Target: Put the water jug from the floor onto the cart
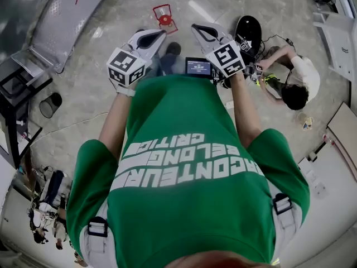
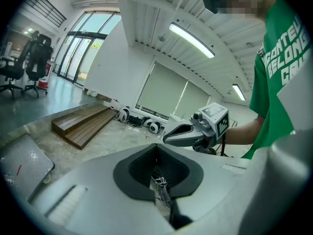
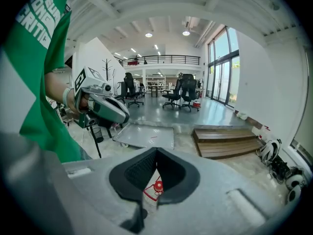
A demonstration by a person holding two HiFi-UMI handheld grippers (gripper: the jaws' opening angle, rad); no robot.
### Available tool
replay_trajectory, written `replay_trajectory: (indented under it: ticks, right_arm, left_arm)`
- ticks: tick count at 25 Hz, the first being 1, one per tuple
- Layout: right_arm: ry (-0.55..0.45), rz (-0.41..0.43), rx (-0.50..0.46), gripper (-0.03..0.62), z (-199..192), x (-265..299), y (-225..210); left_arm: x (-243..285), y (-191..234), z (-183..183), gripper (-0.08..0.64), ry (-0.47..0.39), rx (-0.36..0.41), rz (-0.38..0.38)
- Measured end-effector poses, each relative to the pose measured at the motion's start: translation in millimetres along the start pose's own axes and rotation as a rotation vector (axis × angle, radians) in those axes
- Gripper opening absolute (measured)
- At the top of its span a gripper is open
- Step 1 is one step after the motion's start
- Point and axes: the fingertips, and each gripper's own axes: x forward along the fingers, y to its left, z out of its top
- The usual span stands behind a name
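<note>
Held out in front of the person's green shirt (image 1: 184,166), the left gripper (image 1: 159,35) and right gripper (image 1: 198,29) both have their jaws pressed together with nothing in them. Just beyond their tips the red-capped water jug (image 1: 164,19) stands on the floor. Farther left, well apart from it, lies the flat grey cart (image 1: 67,10).

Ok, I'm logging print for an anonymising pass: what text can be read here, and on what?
"RACONTEUR / BELONG / CRITIC": white print on the green shirt, upside down in the head view.
On the small lit screen: print too small to read.
Nothing else is legible.
</note>
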Motion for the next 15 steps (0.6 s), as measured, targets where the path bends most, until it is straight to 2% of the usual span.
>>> replay_trajectory:
  ticks: [15]
  right_arm:
    - [0.017, 0.033, 0.018, -0.006, -6.7, 34.5, -5.7]
  left_arm:
    - [-2.4, 17.3, -18.7, 0.015, 0.028, -0.03, 0.005]
